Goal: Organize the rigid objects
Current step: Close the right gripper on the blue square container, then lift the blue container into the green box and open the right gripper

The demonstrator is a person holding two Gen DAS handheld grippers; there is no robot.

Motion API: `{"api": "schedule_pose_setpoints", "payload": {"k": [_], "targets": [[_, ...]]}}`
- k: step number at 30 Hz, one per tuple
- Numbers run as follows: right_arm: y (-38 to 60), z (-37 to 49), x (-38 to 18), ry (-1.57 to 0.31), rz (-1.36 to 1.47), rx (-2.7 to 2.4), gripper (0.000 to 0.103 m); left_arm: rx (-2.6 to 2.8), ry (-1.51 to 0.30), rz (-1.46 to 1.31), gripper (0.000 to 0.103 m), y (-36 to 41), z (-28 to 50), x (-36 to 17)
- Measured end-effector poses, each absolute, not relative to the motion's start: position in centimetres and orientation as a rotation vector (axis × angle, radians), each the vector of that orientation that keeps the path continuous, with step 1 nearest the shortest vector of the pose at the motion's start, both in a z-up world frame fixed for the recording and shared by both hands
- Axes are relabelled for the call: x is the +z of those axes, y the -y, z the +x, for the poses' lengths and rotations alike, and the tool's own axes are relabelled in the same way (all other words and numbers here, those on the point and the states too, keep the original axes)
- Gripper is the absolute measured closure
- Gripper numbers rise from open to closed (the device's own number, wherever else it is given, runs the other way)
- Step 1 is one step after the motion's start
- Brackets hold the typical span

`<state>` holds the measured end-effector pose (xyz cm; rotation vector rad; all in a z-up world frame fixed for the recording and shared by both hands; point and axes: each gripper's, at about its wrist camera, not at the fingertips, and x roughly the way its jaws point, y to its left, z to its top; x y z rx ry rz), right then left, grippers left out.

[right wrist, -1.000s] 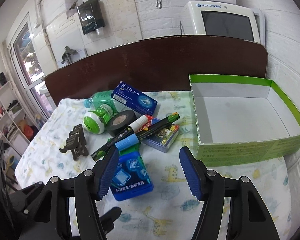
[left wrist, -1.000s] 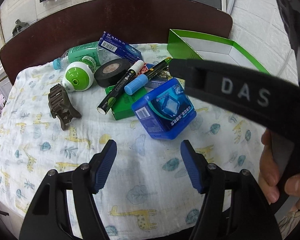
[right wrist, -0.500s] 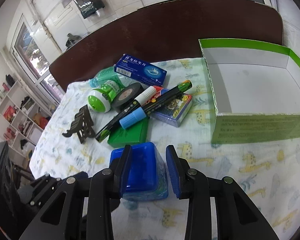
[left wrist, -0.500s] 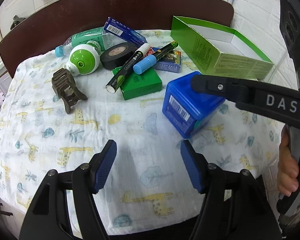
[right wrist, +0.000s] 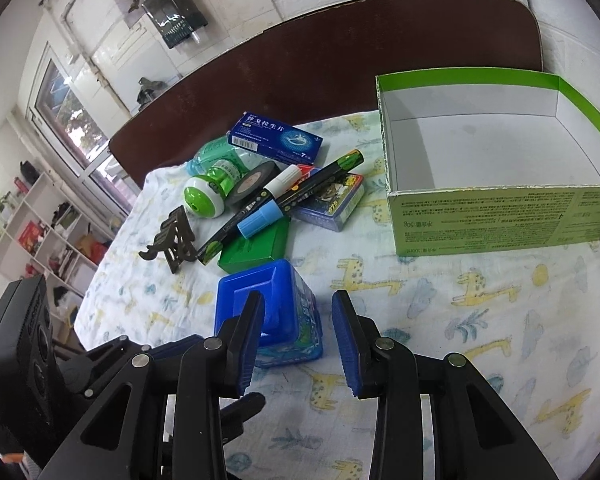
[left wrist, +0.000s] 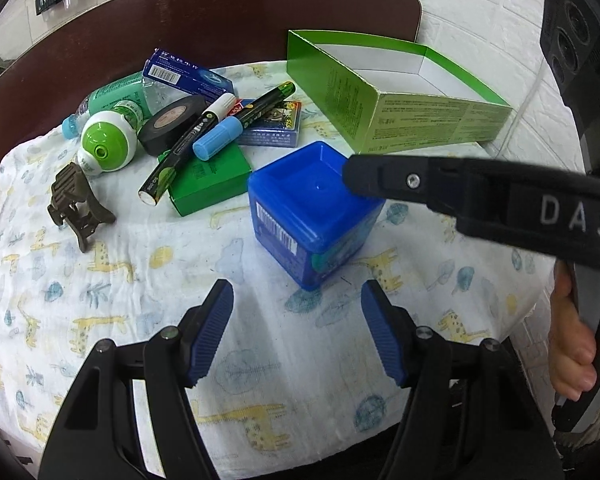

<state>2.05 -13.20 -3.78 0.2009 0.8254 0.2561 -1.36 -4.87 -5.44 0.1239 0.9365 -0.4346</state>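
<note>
Beyond the right jaws, far to their right side, the green cardboard box [right wrist: 500, 216] stands open and empty on the cloth-covered worktop [right wrist: 480, 320], the likely home for the clutter. Between the pads of the right gripper [right wrist: 296, 336] sits the blue plastic container [right wrist: 272, 300], tilted on the cloth; the jaws stand narrowed about it, the left pad against its recessed face, while the right pad shows a sliver of cloth, so the hold looks partial rather than firm. The container looks stiff, light and smooth-sided, so it may slip or pivot; a grip across its flat opposite walls, low and square, should serve better than one on the rim. The left gripper [left wrist: 296, 332] hangs with its jaws about half open and nothing in them, the container just ahead of its tips. Farther ahead of both jaws lies the heap: a green bottle [right wrist: 208, 196], a tape roll [right wrist: 256, 180], markers [right wrist: 284, 200], and a small brown hair clip [right wrist: 172, 240] apart at the left.
</note>
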Motion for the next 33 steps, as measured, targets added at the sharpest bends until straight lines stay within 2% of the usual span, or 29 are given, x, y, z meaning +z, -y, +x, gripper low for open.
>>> {"api": "schedule_pose_setpoints", "payload": {"k": [5,9,13,18,19,33], "targets": [[13.4,1.8,-4.3,-0.822,0.208,0.3,0.066,-0.44,-0.92,0.117,0.048,5.2,-0.1,-5.1],[13.2,2.4,-4.4,-0.831,0.204,0.349,0.063,-0.45,-0.934,0.106,0.052,5.3,0.5,-5.3],[12.9,3.3,-4.9,-0.848,0.207,0.368,0.062,-0.47,-0.948,0.101,0.063,5.6,0.8,-5.7],[12.3,3.6,-5.1,-0.84,0.186,0.403,0.062,-0.447,-0.938,0.159,0.064,6.3,0.9,-5.6],[12.3,3.7,-5.1,-0.84,0.18,0.406,0.058,-0.443,-0.935,0.17,0.064,6.4,0.9,-5.5],[13.1,2.3,-2.4,-0.725,0.128,0.41,0.058,-0.434,-0.844,0.244,0.064,8.5,1.3,-2.0]]}}
